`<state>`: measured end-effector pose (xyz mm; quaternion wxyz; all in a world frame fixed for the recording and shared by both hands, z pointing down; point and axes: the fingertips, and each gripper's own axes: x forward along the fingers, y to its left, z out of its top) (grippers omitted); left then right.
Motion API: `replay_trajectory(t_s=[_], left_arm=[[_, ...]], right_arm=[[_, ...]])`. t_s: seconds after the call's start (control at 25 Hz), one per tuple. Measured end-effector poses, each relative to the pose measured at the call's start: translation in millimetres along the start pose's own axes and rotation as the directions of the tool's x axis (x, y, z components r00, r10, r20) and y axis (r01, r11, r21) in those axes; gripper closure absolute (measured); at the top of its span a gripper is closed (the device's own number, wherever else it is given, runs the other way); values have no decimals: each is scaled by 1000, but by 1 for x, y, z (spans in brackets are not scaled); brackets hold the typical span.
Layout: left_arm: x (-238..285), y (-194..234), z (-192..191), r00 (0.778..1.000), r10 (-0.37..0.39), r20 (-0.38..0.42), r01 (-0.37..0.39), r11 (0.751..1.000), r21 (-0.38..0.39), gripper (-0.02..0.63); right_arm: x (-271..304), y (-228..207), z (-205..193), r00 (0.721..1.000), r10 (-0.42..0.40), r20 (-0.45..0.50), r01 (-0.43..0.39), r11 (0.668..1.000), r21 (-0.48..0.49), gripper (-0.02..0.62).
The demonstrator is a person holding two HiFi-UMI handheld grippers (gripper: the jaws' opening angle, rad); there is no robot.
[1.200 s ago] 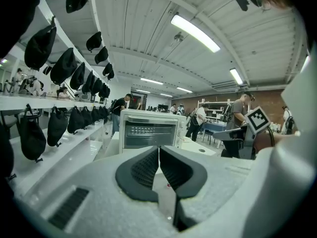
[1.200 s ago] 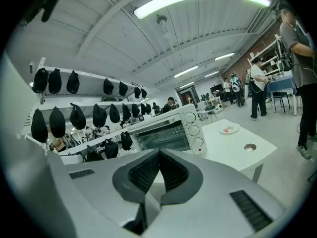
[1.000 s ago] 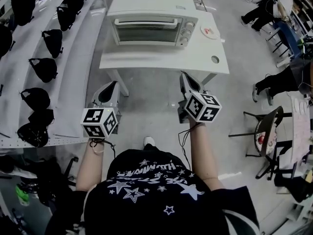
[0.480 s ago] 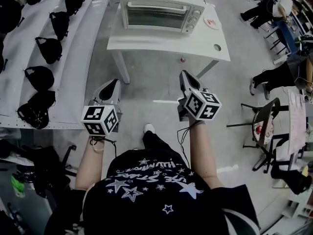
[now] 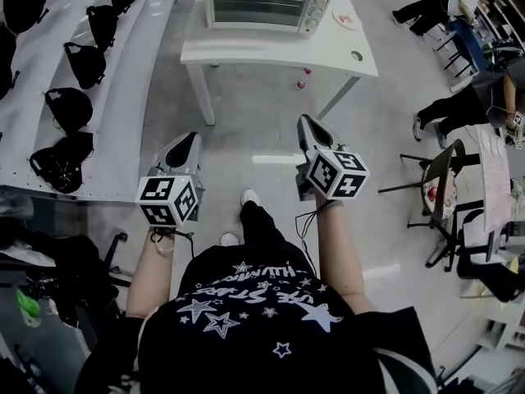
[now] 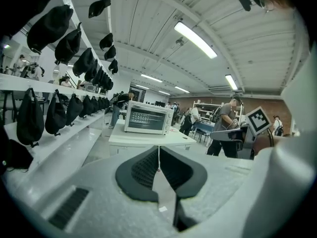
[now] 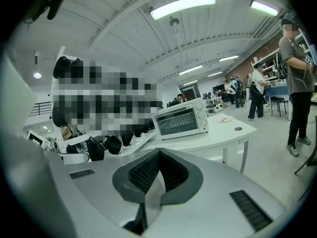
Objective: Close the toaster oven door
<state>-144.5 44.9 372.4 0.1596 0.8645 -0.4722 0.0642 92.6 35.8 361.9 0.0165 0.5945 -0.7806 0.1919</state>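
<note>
Both of our tools are empty. The left tongs (image 6: 158,152) have their ribbed pads pressed together with nothing between them, and the right tongs (image 7: 157,157) are closed the same way, pad to pad. We hold them side by side over the bare floor (image 5: 254,130), both pointing toward twelve o'clock.

Out that way, well apart from either pair, the toaster oven (image 5: 264,2) sits at the far edge of the white surface (image 5: 271,52). Its glass door (image 5: 256,6) stands upright and flush with the front, so we judge the closing done. A small plate (image 5: 346,21) lies just beside the oven at its two o'clock. At our nine to eleven o'clock run the long shelves (image 5: 123,97) with black bags (image 5: 66,109), and a chair (image 5: 439,191) stands at three o'clock.

The risks from here are few, as we read them. From this far off we cannot tell whether the door has seated fully; if it only leans shut, it could drop open unnoticed. A thin cable (image 5: 308,228) hangs from the right tongs near our legs, and a careless step might snag it. Swinging wide could also knock the shelves or the chair.
</note>
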Motion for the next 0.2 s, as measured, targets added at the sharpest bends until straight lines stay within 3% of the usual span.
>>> replay_trajectory(t_s=[0.2], left_arm=[[-28, -14, -18, 1000, -21, -14, 21, 1000, 9, 583]], right_arm=[[-30, 16, -18, 1000, -3, 3, 3, 1000, -13, 592]])
